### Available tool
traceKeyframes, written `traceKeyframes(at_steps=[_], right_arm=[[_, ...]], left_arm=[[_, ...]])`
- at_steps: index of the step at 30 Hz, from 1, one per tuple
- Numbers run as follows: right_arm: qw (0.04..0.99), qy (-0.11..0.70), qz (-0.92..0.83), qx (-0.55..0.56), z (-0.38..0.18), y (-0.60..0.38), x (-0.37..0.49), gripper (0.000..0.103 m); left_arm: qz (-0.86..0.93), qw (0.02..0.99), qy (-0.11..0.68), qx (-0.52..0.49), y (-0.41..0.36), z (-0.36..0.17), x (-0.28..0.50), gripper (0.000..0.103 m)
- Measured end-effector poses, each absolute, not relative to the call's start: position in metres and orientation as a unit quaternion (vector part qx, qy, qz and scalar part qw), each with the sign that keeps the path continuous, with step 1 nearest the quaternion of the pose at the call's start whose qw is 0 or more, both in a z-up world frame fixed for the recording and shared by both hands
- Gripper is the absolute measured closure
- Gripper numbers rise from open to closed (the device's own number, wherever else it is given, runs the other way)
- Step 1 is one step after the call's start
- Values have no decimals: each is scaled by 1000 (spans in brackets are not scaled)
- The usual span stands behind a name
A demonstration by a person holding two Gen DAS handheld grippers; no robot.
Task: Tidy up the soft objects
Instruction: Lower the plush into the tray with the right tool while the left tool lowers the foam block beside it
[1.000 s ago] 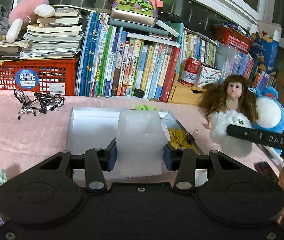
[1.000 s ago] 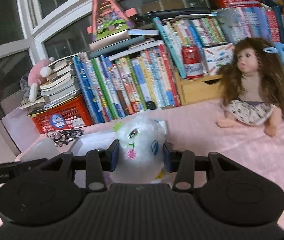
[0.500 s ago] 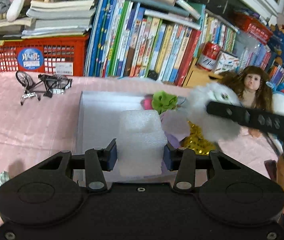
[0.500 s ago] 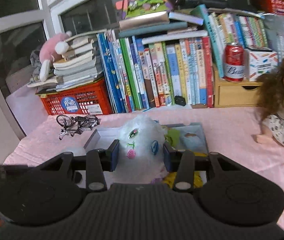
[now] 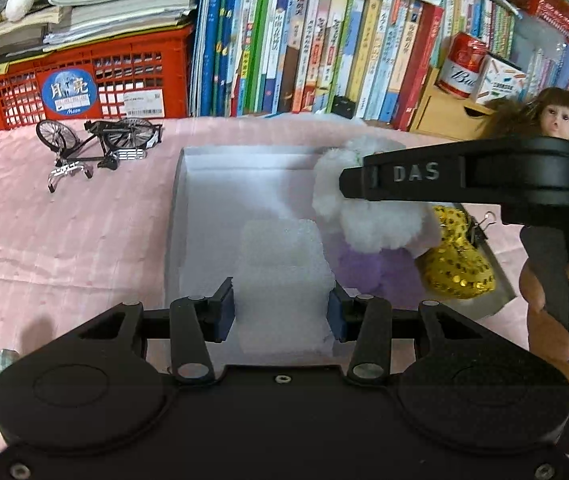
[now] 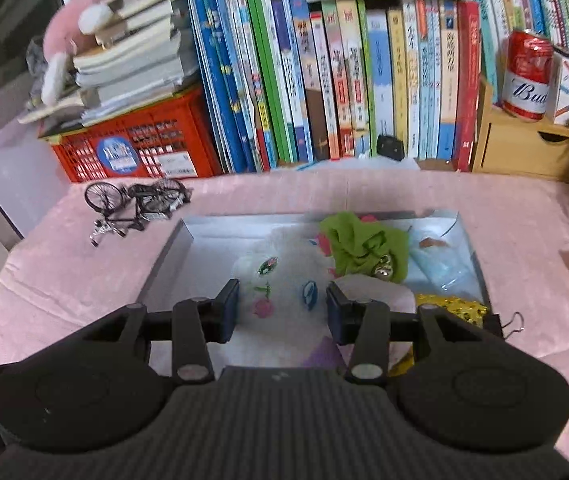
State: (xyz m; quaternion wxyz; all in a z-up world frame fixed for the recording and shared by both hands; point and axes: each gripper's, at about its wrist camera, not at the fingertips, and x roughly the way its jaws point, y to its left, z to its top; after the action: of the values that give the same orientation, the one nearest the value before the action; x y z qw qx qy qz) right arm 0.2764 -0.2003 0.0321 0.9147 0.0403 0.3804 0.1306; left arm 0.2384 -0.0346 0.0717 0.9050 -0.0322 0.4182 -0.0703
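A white foam block (image 5: 284,276) is gripped in the left tool (image 5: 282,312), lower centre of frame, over the grey box (image 5: 176,216). A white plush toy (image 6: 284,280) is clamped in the right tool (image 6: 282,310) above the same box. Green cloth (image 6: 364,246) and a gold sequin pouch (image 5: 456,264) are already boxed; both held items remain to be released.

Pink quilted cloth table cover (image 5: 64,232), matt and dimpled, white grainy foam block (image 5: 284,276), fluffy white plush toy (image 5: 368,216), glossy gold sequined pouch (image 5: 454,260), red plastic lattice crate (image 5: 84,76), crumpled green cloth (image 6: 364,246), shiny metal can (image 6: 526,76), plain wooden drawer box (image 6: 516,148)
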Motion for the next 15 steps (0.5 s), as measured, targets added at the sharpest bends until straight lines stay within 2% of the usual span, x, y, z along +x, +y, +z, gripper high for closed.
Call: traceKeyframes(at_steps=[15], right_arm=[[901,417,121,16,7,-187,297,54]], left_arm=[[-60,893,444,-44,-36,55,254,60]])
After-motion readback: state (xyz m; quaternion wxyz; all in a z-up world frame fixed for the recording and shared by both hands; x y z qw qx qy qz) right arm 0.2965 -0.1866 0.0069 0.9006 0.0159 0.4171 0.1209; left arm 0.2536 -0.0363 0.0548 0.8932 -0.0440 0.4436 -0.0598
